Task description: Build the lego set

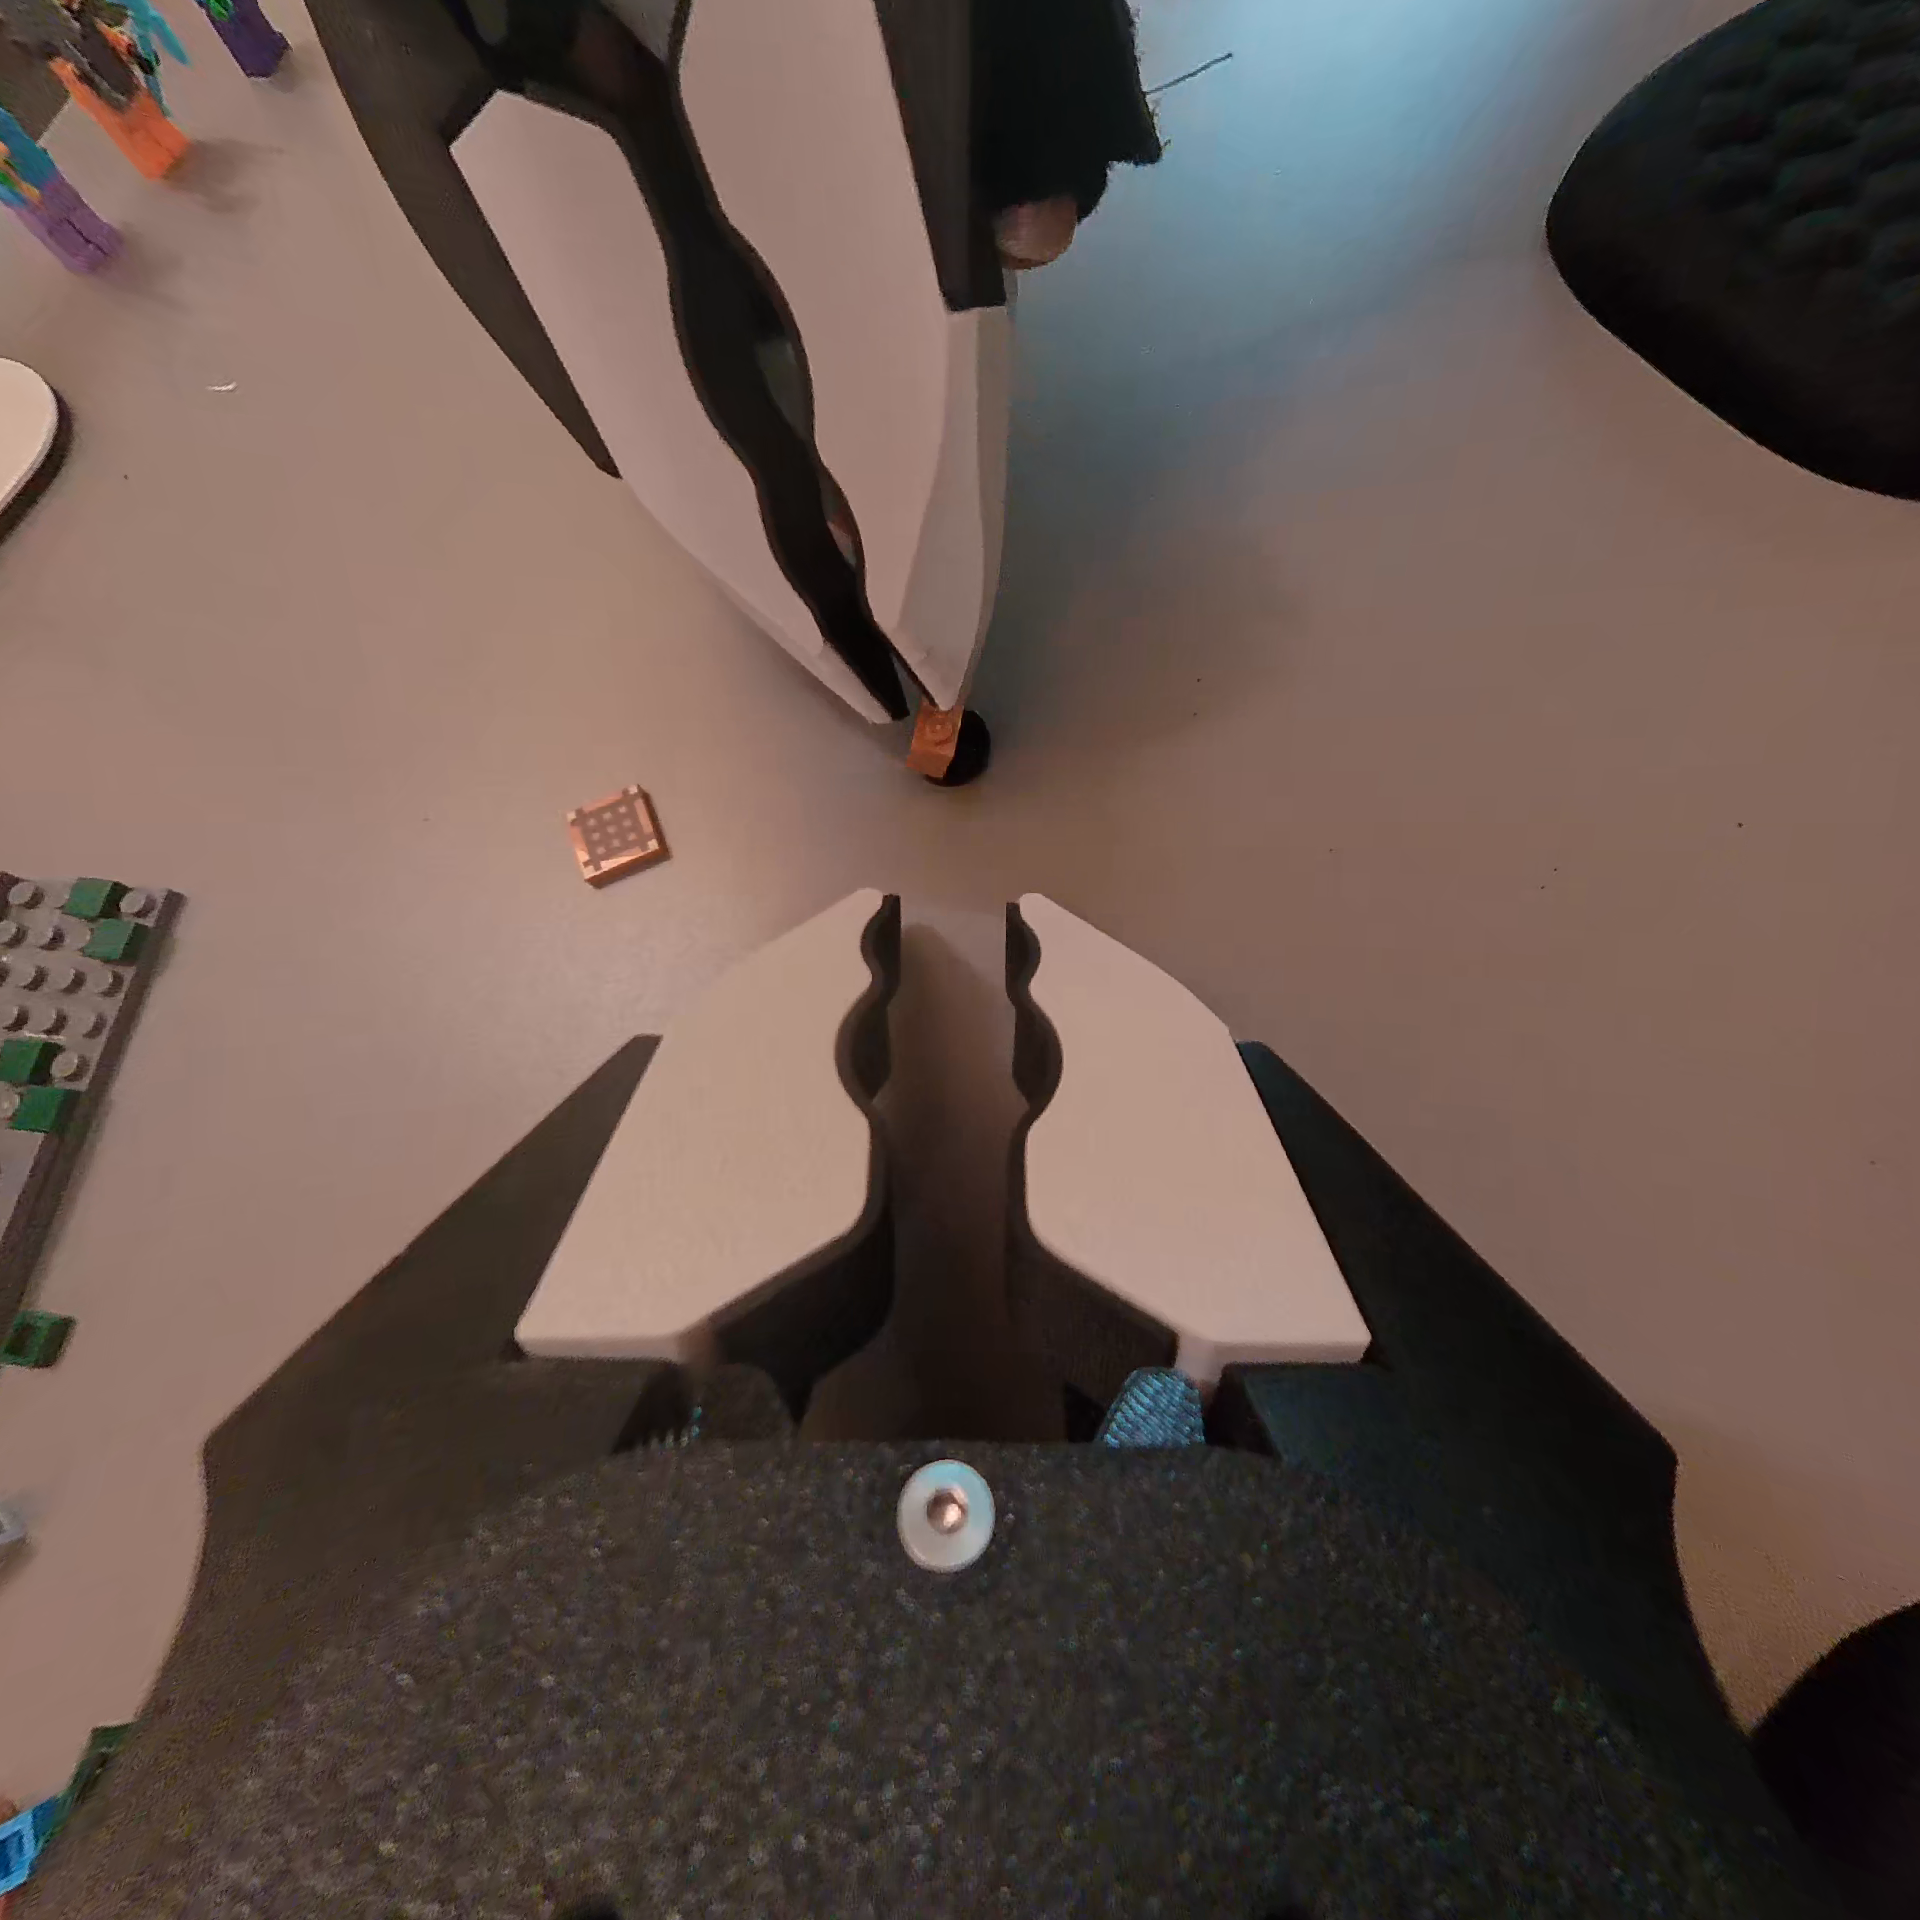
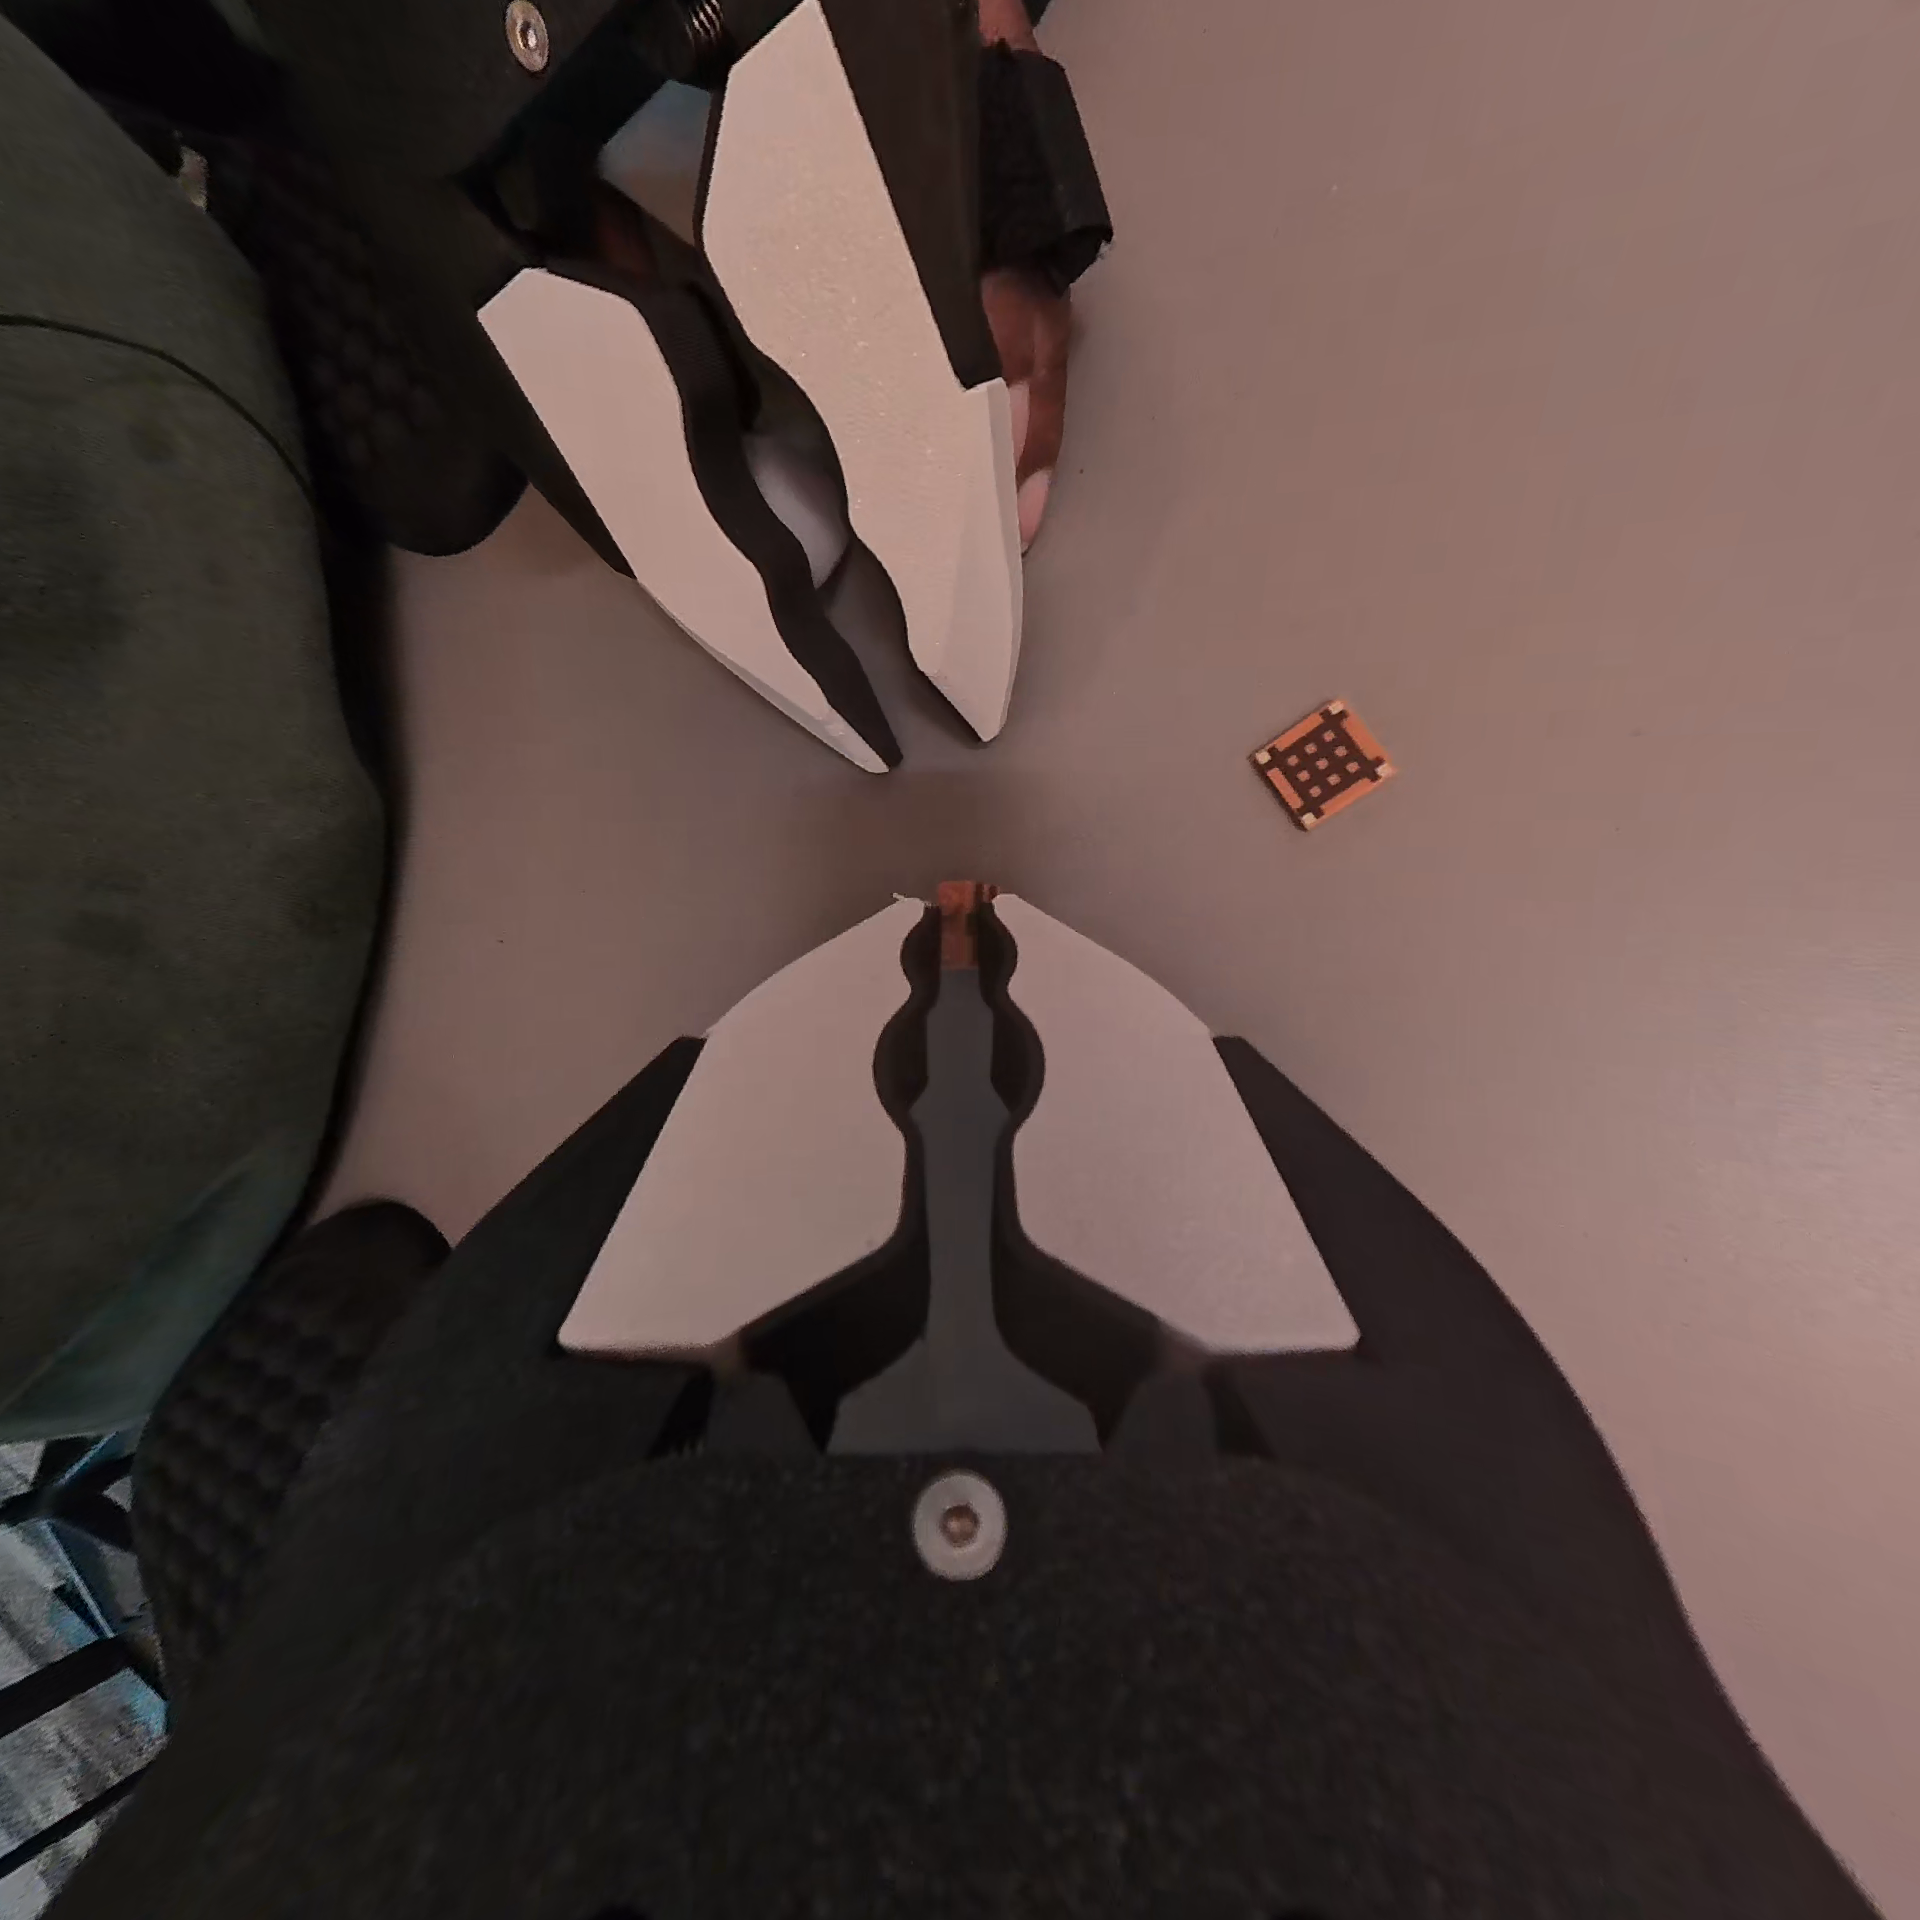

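Left wrist view: left gripper [image 1: 948,914] jaws parted, empty; right gripper [image 1: 920,717] pinches one orange brick [image 1: 932,744]; one grid tile [image 1: 616,834].

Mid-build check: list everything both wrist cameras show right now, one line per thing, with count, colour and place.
small brick: one, orange, pinched at the right claw's tips just above the table
square tile: one, orange with a dark grid pattern, flat on the table beside both claws
baseplate: one, grey with green bricks on it, left edge of the left wrist view
loose green brick: one, on the table below the baseplate
brick figures: several, purple, orange and blue, standing at top left
table: one, pale grey
dark padded object: one, black, top right
right claw: shut on the brick
left claw: open, empty
person's finger: beside the left claw
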Demonstrator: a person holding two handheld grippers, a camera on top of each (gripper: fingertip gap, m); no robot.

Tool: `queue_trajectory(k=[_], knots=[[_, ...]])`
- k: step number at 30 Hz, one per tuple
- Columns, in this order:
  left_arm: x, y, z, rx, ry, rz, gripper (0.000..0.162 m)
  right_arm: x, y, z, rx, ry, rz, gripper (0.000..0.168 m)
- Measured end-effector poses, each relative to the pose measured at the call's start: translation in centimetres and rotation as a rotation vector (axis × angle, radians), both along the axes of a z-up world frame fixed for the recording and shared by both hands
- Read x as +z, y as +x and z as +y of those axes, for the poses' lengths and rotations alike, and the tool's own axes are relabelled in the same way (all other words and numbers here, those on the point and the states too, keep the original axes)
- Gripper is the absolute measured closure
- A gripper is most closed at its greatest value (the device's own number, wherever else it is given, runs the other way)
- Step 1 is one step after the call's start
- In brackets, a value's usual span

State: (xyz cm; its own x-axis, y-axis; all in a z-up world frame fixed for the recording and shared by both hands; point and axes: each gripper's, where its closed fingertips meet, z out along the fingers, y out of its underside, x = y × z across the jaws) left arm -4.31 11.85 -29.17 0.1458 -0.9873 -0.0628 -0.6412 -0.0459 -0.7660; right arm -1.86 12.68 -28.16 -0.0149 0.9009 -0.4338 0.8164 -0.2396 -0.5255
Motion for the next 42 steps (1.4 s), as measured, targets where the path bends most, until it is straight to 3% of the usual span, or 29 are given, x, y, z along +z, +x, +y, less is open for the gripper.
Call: queue_trajectory(k=[1,17,27,34,42], knots=[[0.0,0.0,0.0,0.000,0.000,0.000,0.143,0.0,0.0,0.0,0.002,0.002,-0.002,0.161],[0.0,0.0,0.0,-0.002,0.007,0.006,0.143,-0.1,0.2,0.0,0.008,0.027,-0.022,0.152],[0.0,0.0,0.0,-0.002,0.006,0.005,0.143,-0.9,0.2,-0.3,0.019,0.349,-0.051,0.144],[-0.1,0.0,0.0,-0.001,0.006,0.006,0.143,-1.3,0.4,0.0,-0.069,0.381,-0.005,0.144],[-0.1,0.0,0.0,0.000,0.000,0.004,0.143,-1.4,0.2,-0.1,-0.055,0.378,-0.022,0.146]])
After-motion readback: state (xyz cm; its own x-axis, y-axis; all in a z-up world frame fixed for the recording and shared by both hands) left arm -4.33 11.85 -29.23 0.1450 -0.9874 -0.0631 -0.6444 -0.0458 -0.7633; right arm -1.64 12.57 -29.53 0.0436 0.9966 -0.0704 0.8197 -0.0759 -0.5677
